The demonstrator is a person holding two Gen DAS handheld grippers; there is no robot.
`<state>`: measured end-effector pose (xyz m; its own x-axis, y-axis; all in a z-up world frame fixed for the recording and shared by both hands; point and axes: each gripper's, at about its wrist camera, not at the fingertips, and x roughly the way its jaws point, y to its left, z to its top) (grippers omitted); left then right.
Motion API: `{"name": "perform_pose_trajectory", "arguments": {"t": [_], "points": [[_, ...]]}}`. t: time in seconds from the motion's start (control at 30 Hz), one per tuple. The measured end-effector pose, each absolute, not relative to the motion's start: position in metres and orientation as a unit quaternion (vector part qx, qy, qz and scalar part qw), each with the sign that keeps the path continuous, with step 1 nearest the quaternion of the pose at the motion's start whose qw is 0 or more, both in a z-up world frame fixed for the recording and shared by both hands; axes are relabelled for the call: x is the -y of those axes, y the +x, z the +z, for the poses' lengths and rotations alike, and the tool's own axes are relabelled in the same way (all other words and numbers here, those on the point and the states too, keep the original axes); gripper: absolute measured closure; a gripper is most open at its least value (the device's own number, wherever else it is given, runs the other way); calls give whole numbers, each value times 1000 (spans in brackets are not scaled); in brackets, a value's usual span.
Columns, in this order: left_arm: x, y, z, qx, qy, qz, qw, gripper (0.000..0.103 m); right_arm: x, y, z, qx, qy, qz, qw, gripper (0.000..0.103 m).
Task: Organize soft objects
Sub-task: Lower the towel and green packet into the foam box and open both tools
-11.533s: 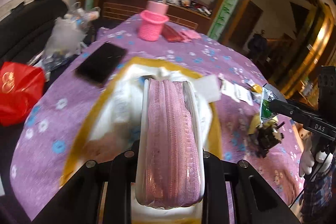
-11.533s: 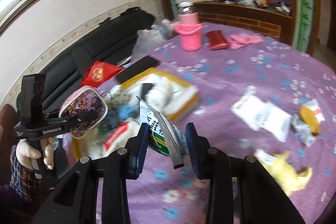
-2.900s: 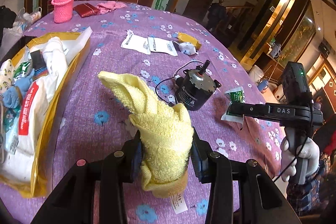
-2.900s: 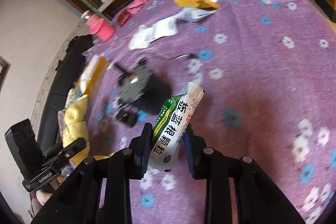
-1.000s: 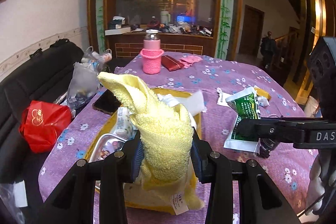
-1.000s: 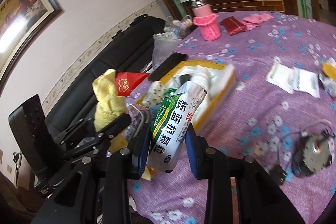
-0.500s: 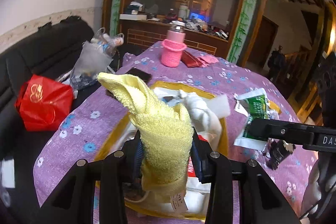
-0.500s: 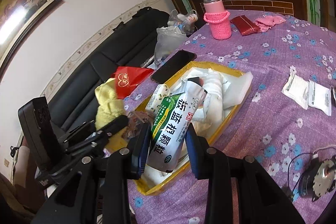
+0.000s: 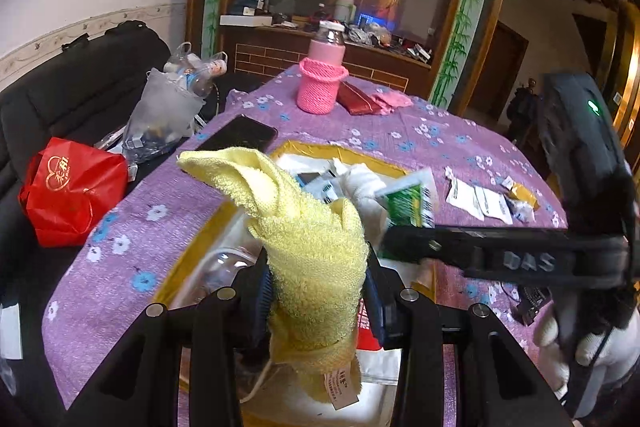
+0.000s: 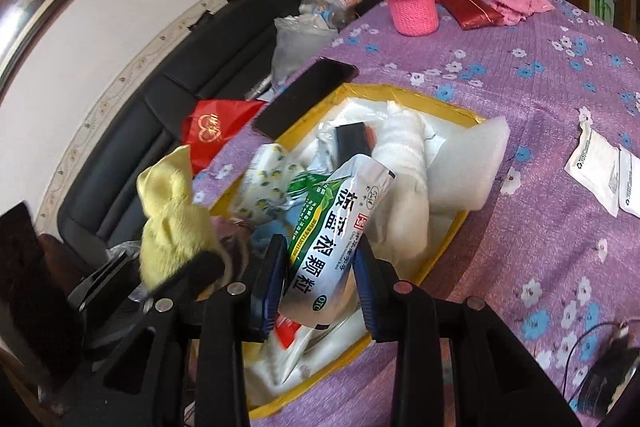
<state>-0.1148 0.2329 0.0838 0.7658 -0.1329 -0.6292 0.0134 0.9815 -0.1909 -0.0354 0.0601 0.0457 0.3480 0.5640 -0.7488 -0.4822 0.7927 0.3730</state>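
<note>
Now the left gripper (image 9: 318, 297) pinches a fluffy yellow towel (image 9: 308, 227) above the yellow-rimmed box (image 10: 452, 107), while the right gripper (image 10: 320, 283) clamps a glossy green-and-white packet (image 10: 336, 239) over that box too.

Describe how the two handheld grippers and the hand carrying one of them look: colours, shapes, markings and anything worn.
Both grippers are matte black. The left gripper has angular forked arms with silver bolt heads and blue pads inside the fingers; the right gripper looks the same. Seen from the left wrist, the right one's body bears pale "DAS" lettering and a small green light. The person's right hand wears a white knitted glove.
</note>
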Motion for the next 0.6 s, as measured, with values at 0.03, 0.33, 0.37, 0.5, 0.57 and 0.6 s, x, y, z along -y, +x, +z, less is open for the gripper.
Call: {"name": "perform_pose_trajectory", "arguments": {"t": [0.03, 0.33, 0.37, 0.5, 0.57, 0.6], "points": [[-231, -114, 82, -342, -85, -40, 935, 61, -62, -30, 43, -477, 41, 315, 819, 70], [-227, -110, 72, -351, -73, -37, 933, 61, -78, 4, 36, -484, 21, 290, 826, 70], [-227, -110, 72, -351, -72, -36, 933, 61, -80, 6, 35, -483, 14, 286, 827, 70], [-226, -108, 69, -354, -70, -36, 932, 61, -85, 12, 26, -497, 9, 283, 820, 70], [-226, -107, 68, -355, -71, -37, 931, 61, -86, 11, 24, -498, 7, 286, 819, 68], [-226, -107, 67, -355, -71, -36, 931, 61, -87, 10, 24, -497, 6, 288, 818, 68]]}}
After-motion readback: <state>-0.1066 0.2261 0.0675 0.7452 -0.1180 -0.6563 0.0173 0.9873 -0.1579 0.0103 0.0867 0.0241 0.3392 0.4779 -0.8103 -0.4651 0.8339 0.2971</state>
